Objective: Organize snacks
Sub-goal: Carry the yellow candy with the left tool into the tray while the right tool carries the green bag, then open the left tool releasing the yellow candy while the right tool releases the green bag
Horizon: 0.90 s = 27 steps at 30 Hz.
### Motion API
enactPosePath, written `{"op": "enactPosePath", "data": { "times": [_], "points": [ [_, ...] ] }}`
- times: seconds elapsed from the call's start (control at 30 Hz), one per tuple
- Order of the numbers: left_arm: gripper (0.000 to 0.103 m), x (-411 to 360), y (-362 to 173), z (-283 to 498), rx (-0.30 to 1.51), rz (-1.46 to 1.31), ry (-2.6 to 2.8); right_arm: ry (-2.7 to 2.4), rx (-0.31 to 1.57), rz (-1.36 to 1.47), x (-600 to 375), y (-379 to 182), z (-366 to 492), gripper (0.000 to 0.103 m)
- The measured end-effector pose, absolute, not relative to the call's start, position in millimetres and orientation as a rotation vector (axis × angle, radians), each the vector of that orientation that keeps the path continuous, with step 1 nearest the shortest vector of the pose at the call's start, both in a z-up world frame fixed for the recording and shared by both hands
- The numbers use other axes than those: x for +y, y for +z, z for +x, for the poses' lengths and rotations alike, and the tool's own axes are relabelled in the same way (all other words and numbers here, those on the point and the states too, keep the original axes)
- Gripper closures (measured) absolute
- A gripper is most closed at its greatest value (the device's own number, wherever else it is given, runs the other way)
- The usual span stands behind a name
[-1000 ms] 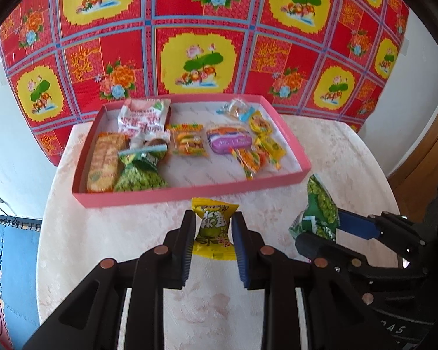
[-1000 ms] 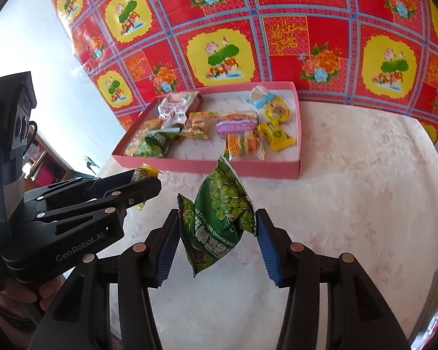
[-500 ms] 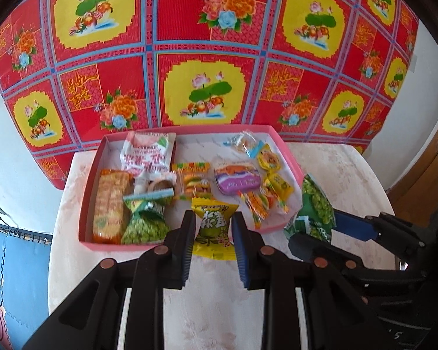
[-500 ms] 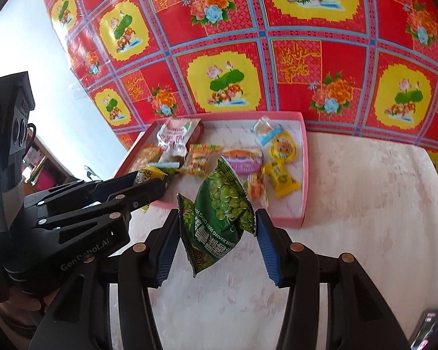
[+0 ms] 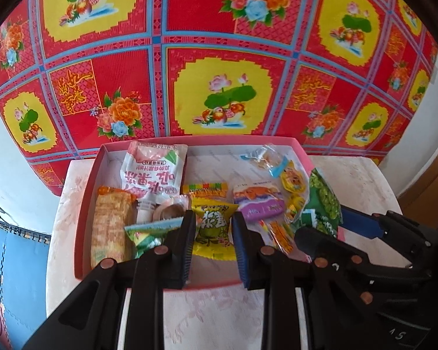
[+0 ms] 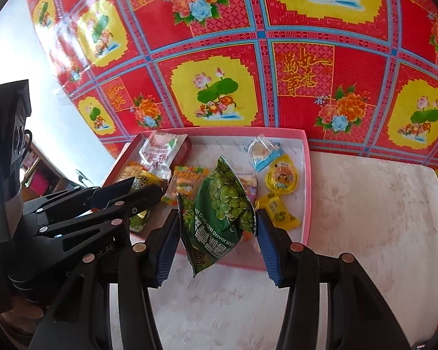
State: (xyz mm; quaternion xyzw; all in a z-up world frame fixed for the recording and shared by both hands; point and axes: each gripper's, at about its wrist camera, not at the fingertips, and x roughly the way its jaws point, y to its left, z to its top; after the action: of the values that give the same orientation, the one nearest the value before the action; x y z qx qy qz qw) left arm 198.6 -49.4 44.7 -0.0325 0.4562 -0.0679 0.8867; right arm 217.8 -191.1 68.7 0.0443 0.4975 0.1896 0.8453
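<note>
The left gripper (image 5: 213, 233) is clamped on a small yellow foil snack packet (image 5: 214, 225), pinching its side edges, and holds it above the near half of the shallow pink cardboard tray (image 5: 87, 180). The right gripper (image 6: 217, 227) grips a green crinkled bag printed with peas (image 6: 219, 213), tilted, its lower corner hanging free over the tray's near rim at about 6 o'clock. The tray sits on the pale marbled counter (image 6: 365, 218) against a red and yellow floral cloth (image 5: 219, 58).

Inside the tray lie a white pouch with red lettering (image 5: 153, 172) at 11 o'clock, an orange cracker pack (image 5: 111, 224) at 9 o'clock, a purple wrapped bar (image 5: 260, 204) near centre, and small yellow jelly cups (image 6: 281, 179) toward 3 o'clock.

Both held packets look light, soft and air-filled. Their film is likely slippery and would crumple under a hard squeeze, and the contents may be brittle. Holding near a sealed seam or across the flat sides seems safest. Free floor for setting down shows at about 12 o'clock.
</note>
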Motion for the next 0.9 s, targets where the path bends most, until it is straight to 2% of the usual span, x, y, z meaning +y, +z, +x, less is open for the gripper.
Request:
{"op": "enactPosePath", "data": {
  "times": [0.9],
  "points": [
    [0.077, -47.3, 3.6, 243.8, 0.984, -0.072, -0.099, 0.355, 1.102, 0.09, -182.9, 22.8, 259.9, 0.051]
  ]
}}
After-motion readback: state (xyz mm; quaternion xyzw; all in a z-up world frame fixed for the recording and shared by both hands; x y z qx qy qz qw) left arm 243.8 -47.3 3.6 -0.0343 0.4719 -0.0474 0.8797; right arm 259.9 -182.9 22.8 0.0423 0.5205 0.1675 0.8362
